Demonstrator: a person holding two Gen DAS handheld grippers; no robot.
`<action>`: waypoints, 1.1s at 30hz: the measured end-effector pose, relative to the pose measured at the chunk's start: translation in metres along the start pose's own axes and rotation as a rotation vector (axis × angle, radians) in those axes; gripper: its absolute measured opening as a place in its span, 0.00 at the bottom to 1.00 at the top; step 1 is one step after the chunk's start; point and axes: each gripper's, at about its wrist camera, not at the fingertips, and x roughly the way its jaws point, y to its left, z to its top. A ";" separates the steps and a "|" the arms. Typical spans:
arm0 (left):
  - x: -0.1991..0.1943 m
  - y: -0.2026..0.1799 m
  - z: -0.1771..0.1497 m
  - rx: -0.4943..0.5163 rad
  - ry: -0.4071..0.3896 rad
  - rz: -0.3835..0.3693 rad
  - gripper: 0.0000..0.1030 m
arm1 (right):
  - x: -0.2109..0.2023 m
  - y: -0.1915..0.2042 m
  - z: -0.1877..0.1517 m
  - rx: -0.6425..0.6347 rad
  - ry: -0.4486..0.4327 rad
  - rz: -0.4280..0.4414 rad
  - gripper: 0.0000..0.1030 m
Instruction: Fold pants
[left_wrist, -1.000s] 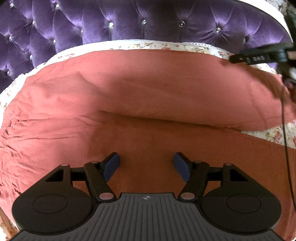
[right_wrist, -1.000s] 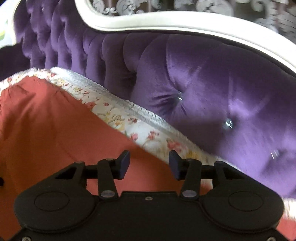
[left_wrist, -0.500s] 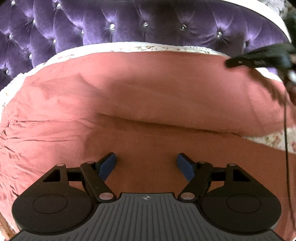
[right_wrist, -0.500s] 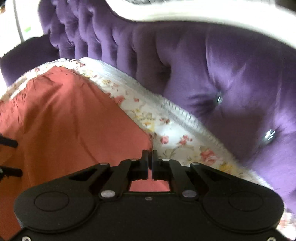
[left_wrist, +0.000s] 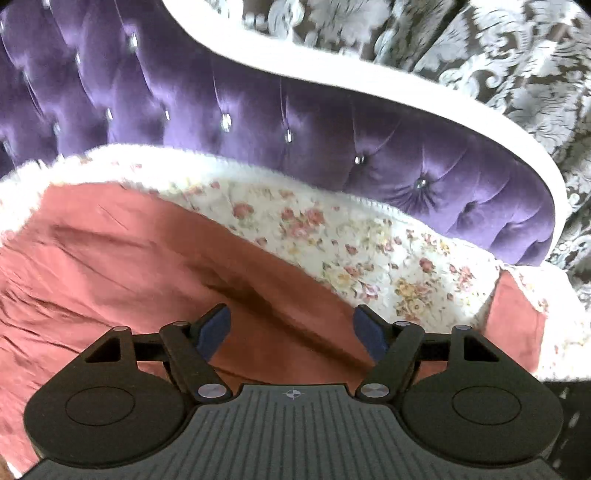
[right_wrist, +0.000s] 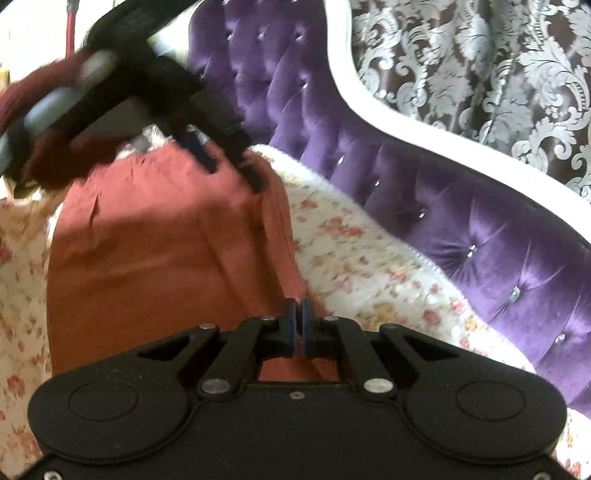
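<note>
The rust-red pants (left_wrist: 140, 258) lie spread on a floral cover (left_wrist: 332, 236) over a purple tufted sofa. My left gripper (left_wrist: 291, 330) hangs above the cloth, its blue pads (left_wrist: 214, 328) wide open with nothing between them. In the right wrist view the pants (right_wrist: 155, 258) run from far left down to my right gripper (right_wrist: 299, 321), which is shut on the pants' edge near a seam. The left gripper (right_wrist: 229, 170) shows blurred at the upper left of that view, above the far end of the pants, in a hand with a dark red sleeve (right_wrist: 62, 158).
The purple sofa back (right_wrist: 424, 192) with a white frame (right_wrist: 406, 110) curves along the far side. Behind it hangs a brown and silver patterned curtain (right_wrist: 480, 55). Another patch of rust cloth (left_wrist: 517, 317) shows at the right of the left wrist view.
My right gripper shut on the pants' edge and swung sideways with it. My left gripper, still open, rose and turned right, so more floral cover and sofa frame show.
</note>
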 end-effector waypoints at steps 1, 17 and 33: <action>0.008 -0.002 0.001 -0.002 0.021 0.001 0.70 | 0.001 0.001 -0.001 0.005 0.005 -0.001 0.08; -0.023 -0.010 -0.023 0.033 0.026 0.000 0.07 | -0.040 0.023 -0.006 0.040 -0.059 -0.082 0.08; -0.046 0.035 -0.183 -0.018 0.081 0.024 0.08 | -0.070 0.100 -0.063 0.266 0.061 0.001 0.14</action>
